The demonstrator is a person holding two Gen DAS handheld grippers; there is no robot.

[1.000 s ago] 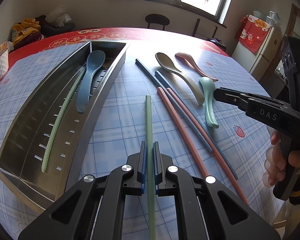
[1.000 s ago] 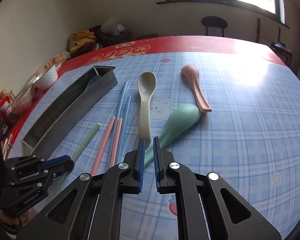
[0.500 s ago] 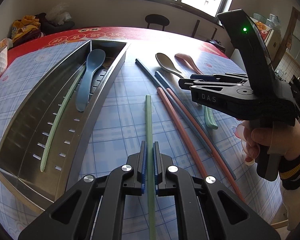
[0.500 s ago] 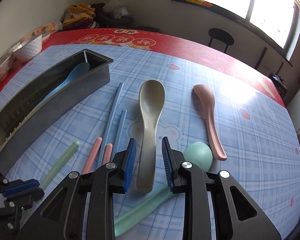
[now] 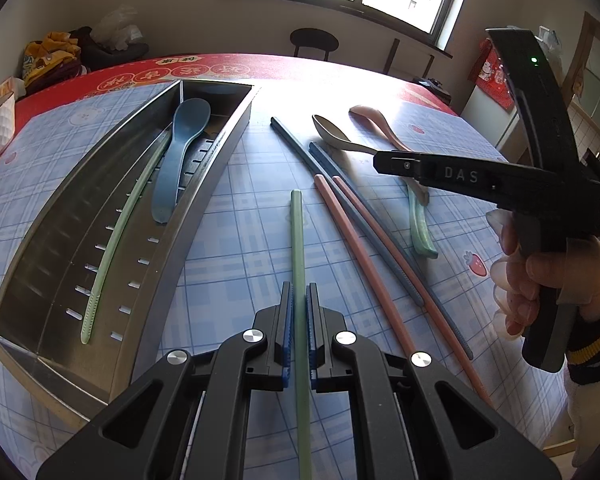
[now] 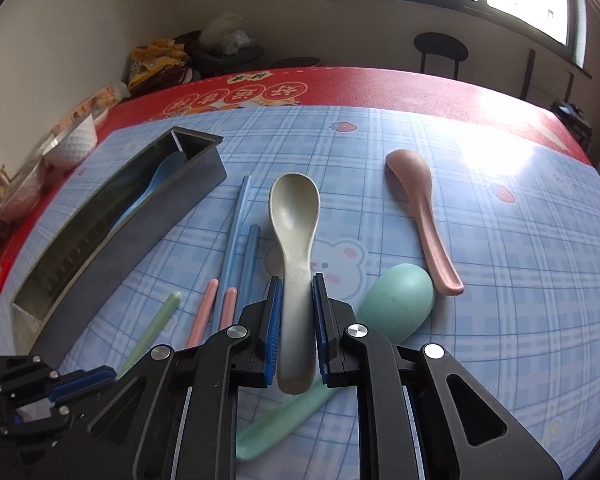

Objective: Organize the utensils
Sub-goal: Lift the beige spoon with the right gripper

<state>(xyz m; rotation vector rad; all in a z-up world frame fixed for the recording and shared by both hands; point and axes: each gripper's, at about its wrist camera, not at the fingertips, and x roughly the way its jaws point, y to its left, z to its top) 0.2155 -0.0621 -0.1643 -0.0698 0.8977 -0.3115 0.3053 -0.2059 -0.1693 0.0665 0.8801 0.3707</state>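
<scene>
My left gripper [image 5: 299, 292] is shut on a pale green chopstick [image 5: 297, 232], which points forward over the checked tablecloth. To its left stands the steel tray [image 5: 204, 184], holding a blue spoon [image 5: 180, 152] and another green chopstick [image 5: 116, 240]. My right gripper [image 6: 296, 284] has its jaws closing, with the handle of the beige spoon [image 6: 294, 216] between the blue pads, which touch its sides. The spoon's bowl points away from me. A mint green spoon [image 6: 396, 304] lies partly under that gripper, and a pink spoon [image 6: 424, 208] lies to the right.
Two pink chopsticks [image 5: 356, 240] and two dark blue chopsticks [image 5: 300, 148] lie side by side between the grippers. A white bowl [image 6: 74, 144] and packets crowd the table's far left edge. A stool [image 6: 440, 46] stands beyond the table, under the window.
My right gripper moved forward over the beige spoon's handle, opened, then closed in on it. The left gripper stayed still with its chopstick.
</scene>
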